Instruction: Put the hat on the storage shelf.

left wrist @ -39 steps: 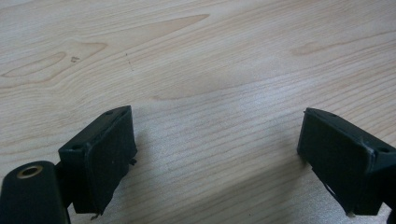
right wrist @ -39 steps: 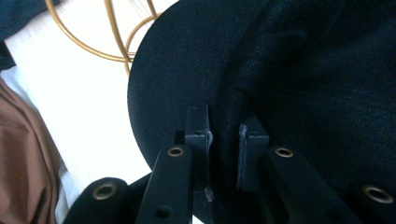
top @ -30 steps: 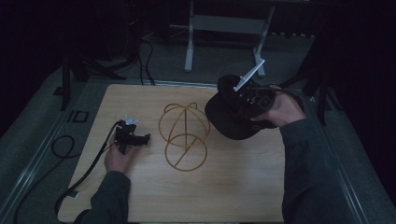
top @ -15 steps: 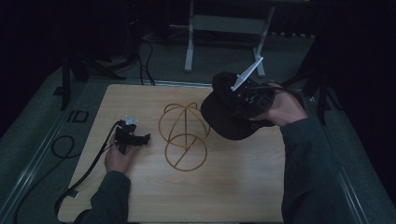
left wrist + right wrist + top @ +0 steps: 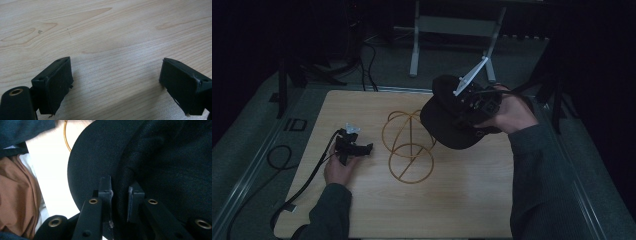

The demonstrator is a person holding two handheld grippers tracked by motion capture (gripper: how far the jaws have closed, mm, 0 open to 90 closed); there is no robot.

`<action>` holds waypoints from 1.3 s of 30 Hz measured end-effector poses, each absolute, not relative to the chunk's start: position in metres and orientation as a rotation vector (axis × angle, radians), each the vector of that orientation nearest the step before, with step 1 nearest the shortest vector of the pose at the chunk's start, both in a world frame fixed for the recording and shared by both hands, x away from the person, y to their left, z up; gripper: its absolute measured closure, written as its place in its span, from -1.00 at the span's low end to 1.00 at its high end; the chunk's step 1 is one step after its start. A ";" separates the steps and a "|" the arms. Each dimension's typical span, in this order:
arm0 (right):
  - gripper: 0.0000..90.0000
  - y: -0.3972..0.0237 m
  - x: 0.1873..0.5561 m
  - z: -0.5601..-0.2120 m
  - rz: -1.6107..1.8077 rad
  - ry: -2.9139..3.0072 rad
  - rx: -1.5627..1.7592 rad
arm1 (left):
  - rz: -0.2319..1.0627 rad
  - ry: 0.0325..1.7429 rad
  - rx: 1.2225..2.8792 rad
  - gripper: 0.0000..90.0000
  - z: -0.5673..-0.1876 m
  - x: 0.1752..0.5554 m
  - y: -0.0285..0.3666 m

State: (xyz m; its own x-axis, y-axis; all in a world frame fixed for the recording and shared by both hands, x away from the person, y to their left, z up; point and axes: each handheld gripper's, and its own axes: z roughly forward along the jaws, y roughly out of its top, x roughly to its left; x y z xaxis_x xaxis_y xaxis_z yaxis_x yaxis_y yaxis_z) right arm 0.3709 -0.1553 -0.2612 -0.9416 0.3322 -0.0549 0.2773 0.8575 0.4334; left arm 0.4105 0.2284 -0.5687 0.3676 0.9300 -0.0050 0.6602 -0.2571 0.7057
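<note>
- Right gripper (image 5: pixel 462 117) clamped on black cap (image 5: pixel 447 125), aloft just right of wire stand (image 5: pixel 408 145).
- Left gripper (image 5: pixel 362 148) open, empty, left of stand.

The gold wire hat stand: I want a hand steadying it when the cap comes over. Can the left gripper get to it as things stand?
Probably yes. The left gripper sits open on the light wooden table, beside the gold wire hat stand, with bare wood between them. The black cap hangs in the right gripper on the stand's far side.

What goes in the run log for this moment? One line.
right claw: shut on black cap, beside wire stand | left claw: open, on table
</note>
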 end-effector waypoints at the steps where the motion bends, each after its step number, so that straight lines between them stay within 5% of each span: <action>1: 0.73 -0.153 0.370 -0.261 0.644 2.907 0.474 | 0.560 1.370 2.010 -0.76 -0.569 0.411 0.228; 39: 0.72 -0.103 0.363 -0.251 0.669 2.904 0.318 | 0.560 1.369 2.009 -0.76 -0.569 0.411 0.228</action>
